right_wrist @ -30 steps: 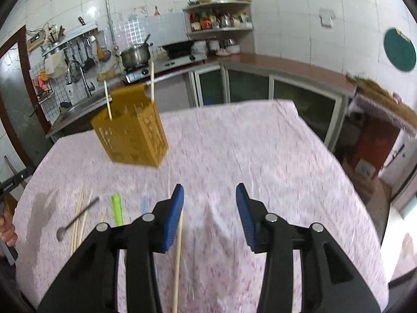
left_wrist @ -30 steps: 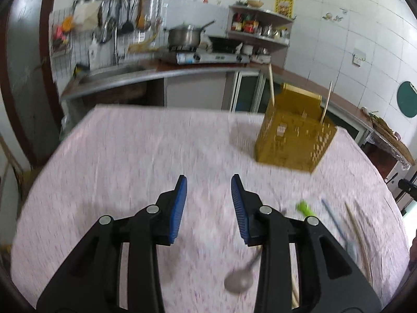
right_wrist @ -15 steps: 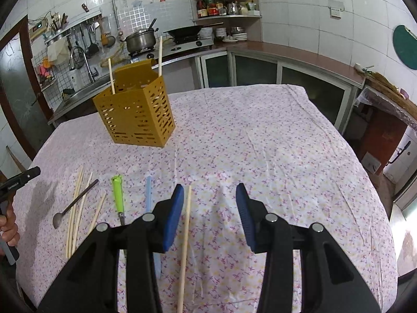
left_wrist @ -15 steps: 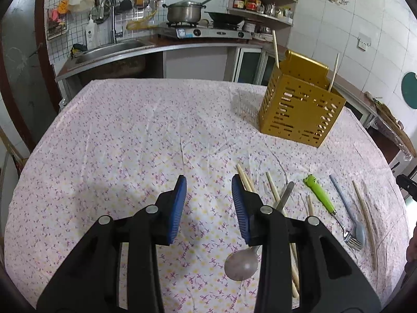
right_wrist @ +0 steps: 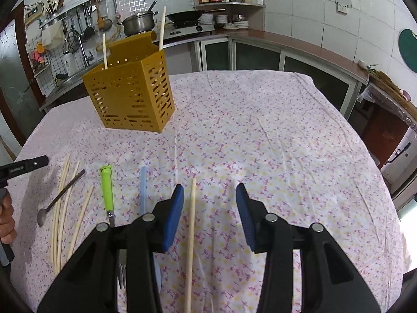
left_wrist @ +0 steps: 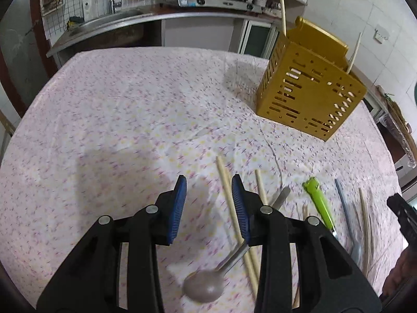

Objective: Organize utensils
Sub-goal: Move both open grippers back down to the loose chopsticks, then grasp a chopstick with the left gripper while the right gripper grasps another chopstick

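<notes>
A yellow perforated utensil holder (left_wrist: 310,91) (right_wrist: 130,91) stands on the flowered tablecloth with two chopsticks upright in it. Loose utensils lie in a row in front of it: several chopsticks (right_wrist: 62,208), a metal spoon (left_wrist: 203,289) (right_wrist: 60,198), a green-handled fork (left_wrist: 318,203) (right_wrist: 107,187) and a pale blue-handled utensil (left_wrist: 344,203) (right_wrist: 143,187). My left gripper (left_wrist: 208,182) is open above the cloth, and a chopstick (left_wrist: 226,190) lies below, close to its right finger. My right gripper (right_wrist: 209,193) is open too, over a single chopstick (right_wrist: 191,221) that lies near its left finger.
The table (right_wrist: 260,130) fills both views, with kitchen counters, a sink and a stove behind it. The left gripper's tip (right_wrist: 23,168) and the hand holding it (right_wrist: 6,221) show at the left edge of the right wrist view. The table's right edge drops off near a cabinet.
Both grippers have sunk toward the table and tipped further down. The left one has come over the chopsticks and spoon; the right one has closed in on the single chopstick. Jaw widths look unchanged.
</notes>
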`<action>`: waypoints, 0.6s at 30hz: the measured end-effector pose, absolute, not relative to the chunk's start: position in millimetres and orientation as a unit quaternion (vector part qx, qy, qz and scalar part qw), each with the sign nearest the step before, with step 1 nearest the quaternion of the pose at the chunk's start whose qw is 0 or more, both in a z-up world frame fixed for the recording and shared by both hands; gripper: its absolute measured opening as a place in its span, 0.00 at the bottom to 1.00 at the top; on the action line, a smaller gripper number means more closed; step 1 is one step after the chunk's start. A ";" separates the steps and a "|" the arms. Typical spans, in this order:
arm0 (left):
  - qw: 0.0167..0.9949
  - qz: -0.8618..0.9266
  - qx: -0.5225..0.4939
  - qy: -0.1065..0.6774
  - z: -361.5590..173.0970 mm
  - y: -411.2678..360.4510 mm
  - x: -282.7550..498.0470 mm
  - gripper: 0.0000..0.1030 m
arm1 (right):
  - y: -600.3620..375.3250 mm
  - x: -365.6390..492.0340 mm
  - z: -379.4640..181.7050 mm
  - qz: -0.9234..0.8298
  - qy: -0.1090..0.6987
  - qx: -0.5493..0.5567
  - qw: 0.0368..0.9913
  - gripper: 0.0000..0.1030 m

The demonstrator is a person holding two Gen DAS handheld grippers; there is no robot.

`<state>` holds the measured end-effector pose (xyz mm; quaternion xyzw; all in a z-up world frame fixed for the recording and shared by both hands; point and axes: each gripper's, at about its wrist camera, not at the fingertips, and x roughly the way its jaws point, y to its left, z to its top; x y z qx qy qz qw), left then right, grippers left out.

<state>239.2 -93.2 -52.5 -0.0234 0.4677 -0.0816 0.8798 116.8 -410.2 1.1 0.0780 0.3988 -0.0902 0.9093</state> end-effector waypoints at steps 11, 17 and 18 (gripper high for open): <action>0.860 -0.075 0.001 0.506 -77.3 -116.2 272.3 0.29 | -414.0 137.6 -16.6 -0.103 0.418 0.078 0.899 0.40; 0.850 -0.077 0.006 0.521 -89.8 -122.8 275.7 0.18 | -410.0 150.0 -29.8 -0.101 0.436 0.081 0.891 0.39; 0.850 -0.078 0.004 0.520 -89.9 -122.3 276.5 0.17 | -408.0 151.0 -30.1 -0.097 0.436 0.080 0.891 0.39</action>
